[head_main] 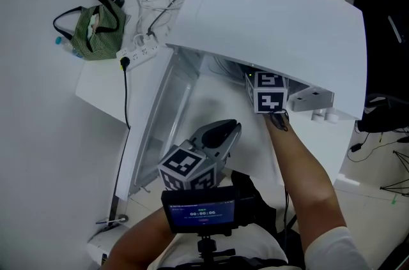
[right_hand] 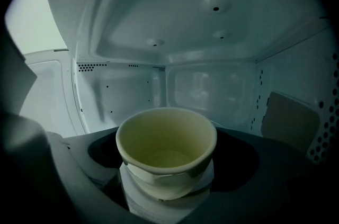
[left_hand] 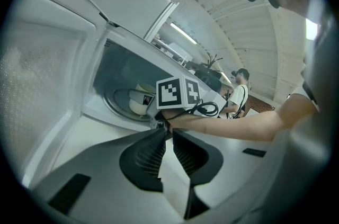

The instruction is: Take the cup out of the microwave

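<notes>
My right gripper (right_hand: 167,181), deep inside the microwave (head_main: 275,20), pinches the upright cup (right_hand: 167,135) near its base. The way out is straight back toward me. My left gripper (left_hand: 168,132), pressed together, idles outside the microwave.

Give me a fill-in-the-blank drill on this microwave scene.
The cup stands ____ the microwave.
The microwave's door is ____.
The gripper with its jaws around the cup is the person's ____ one.
The left gripper holds ____.
Missing words: inside; open; right; nothing.
</notes>
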